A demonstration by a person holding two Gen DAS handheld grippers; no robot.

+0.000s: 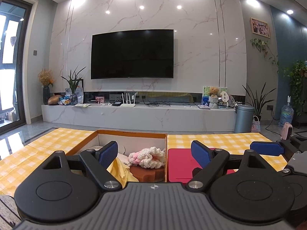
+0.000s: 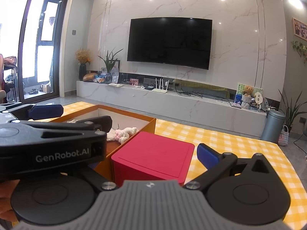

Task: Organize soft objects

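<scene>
One orange box point(image 1: 132, 133) w/ white inside sits on the yellow checked cloth point(image 1: 220, 140), one red box point(image 2: 153, 159) touching its right side. In the orange box: one pink-and-white knit bundle point(image 1: 147, 156) on a brown block point(image 1: 147, 172), plus one yellow cloth point(image 1: 119, 168). Left gripper point(image 1: 155, 149) spread wide, holding nothing, above the box. Right gripper point(image 2: 132, 138): one blue pad point(image 2: 208, 155) visible, the other hidden, so can't tell how it's set.

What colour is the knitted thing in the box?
Cream white with pink patches: the knitted bundle, clearest in the left wrist view.
</scene>
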